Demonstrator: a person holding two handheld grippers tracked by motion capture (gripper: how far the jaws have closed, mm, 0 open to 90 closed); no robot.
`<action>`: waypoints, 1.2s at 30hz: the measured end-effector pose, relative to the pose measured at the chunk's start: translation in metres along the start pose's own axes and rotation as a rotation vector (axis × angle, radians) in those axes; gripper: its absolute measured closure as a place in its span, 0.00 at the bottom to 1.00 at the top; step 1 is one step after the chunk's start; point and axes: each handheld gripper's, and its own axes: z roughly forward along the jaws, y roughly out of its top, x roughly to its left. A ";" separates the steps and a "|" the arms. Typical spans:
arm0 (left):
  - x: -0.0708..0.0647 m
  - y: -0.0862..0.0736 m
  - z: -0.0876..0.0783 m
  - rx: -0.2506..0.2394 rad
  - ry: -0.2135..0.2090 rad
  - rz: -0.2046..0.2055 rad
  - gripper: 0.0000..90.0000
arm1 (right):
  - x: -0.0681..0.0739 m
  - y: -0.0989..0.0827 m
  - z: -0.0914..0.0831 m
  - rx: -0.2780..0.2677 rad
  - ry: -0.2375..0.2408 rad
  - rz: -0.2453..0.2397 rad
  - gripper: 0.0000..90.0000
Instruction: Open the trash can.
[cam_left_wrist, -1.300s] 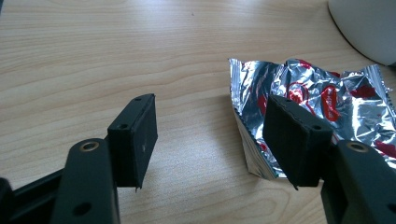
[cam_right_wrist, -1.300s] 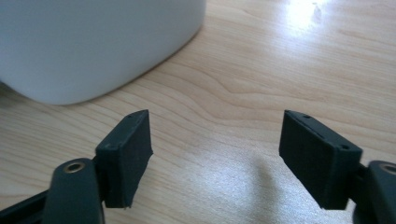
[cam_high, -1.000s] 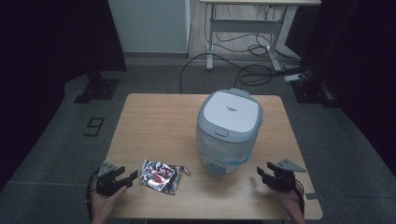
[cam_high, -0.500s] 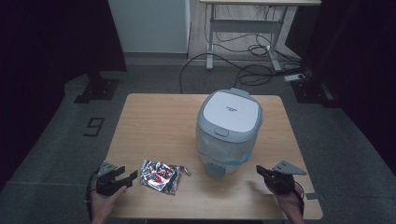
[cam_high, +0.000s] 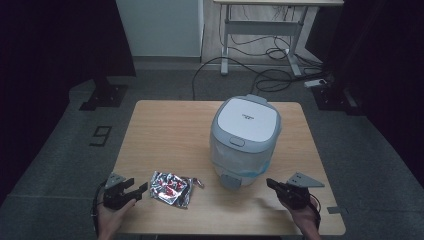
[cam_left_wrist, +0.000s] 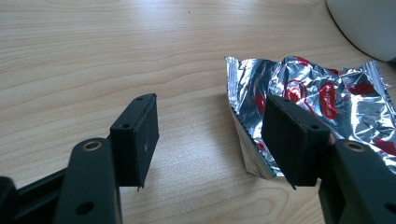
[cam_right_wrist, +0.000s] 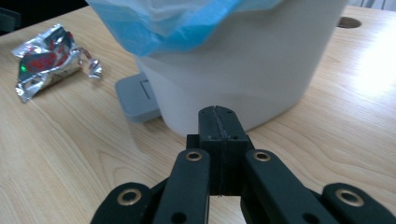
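Our right claw (cam_right_wrist: 218, 122) has just been closing and now sits fully shut with nothing between its jaws, a second ago they stood apart. It hovers near the grey pedal (cam_right_wrist: 136, 95) at the foot of the lidded white bin (cam_high: 245, 135), so we judge we are about to press that pedal to lift the lid. Our left claw (cam_left_wrist: 210, 135) stands open just left of the bin's neighbour, the foil wrapper (cam_left_wrist: 317, 98), one jaw over its near edge, not yet gripping. The wrapper lies crumpled on the table (cam_high: 165, 130), left of the bin: silver, red-printed, flattened and empty-looking.
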 end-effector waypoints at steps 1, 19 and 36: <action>0.000 0.000 0.000 0.000 0.000 0.000 0.41 | 0.001 0.001 0.001 0.000 0.003 0.002 1.00; 0.000 0.002 -0.001 -0.008 -0.024 -0.005 0.42 | 0.026 0.011 0.027 0.019 0.109 -0.044 1.00; -0.002 0.003 0.000 -0.009 -0.039 -0.010 0.43 | 0.040 0.018 0.056 0.045 0.133 -0.058 1.00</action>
